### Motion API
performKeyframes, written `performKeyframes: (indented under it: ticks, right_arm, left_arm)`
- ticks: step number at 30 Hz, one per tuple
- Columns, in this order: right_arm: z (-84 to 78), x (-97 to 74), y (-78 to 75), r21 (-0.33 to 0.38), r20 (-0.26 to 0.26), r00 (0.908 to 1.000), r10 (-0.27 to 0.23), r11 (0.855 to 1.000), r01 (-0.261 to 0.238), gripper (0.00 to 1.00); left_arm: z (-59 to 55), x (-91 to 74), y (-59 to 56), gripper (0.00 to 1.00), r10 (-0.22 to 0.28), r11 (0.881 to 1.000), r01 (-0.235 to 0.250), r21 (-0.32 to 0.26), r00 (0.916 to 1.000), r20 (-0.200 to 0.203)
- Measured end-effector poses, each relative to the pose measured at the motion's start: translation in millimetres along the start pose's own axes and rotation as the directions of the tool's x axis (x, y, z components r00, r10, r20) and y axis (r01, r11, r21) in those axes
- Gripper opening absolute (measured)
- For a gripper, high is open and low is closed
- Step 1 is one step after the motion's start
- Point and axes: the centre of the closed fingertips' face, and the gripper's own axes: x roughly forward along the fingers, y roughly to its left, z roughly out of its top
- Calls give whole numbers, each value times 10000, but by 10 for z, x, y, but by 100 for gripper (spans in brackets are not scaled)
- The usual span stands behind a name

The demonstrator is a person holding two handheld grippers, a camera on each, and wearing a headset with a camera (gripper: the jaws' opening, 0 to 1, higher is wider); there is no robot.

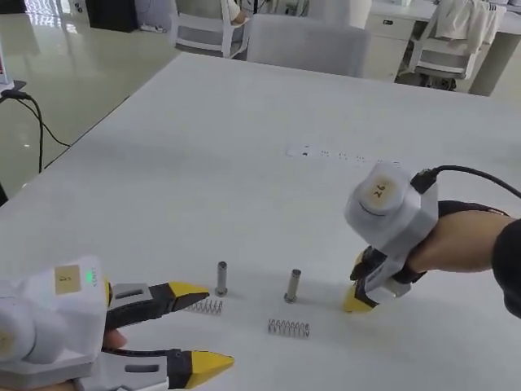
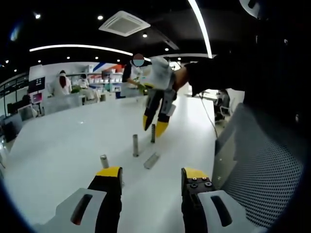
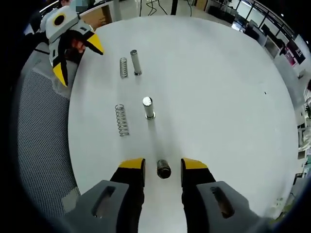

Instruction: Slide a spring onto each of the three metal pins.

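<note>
Both stand open: left tongs (image 2: 151, 172) empty, right tongs (image 3: 163, 163) astride a spring-clad pin (image 3: 164, 169), contact unclear.

The table (image 1: 244, 147) was plain white. The left gripper (image 1: 220, 324) had a white body and black jaws with yellow tips, plus a small green light beside a yellow label. The right gripper (image 1: 356, 289) wore the same white, black and yellow. The pins (image 1: 221, 278) were dull silver-grey; the springs (image 1: 289, 327) were a paler silver, banded by their fine coils. A chair (image 2: 262, 160) showed grey mesh — a fine grid weave.
</note>
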Motion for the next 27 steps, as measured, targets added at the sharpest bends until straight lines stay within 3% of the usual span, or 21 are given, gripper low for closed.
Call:
performKeyframes:
  ticks: [5,13,21,27]
  right_arm:
    - [153,-106,78,-349,366,9993,-55,9994,68,28]
    - [331,-91,339,-728,612,9971,454,9965,-409,27]
    - [387,55,555,-1027,415,9943,984,9903,-937,23]
    - [366,220,625,-1126,187,9932,1152,9873,-1124,20]
  left_arm:
    - [1,13,-5,43,-29,10000,29,17,10000,-9]
    - [8,22,-8,42,-64,10000,64,50,10000,-34]
    - [23,33,-5,42,-75,9999,75,80,10000,-17]
    - [17,37,-3,41,-91,9999,91,92,9999,-49]
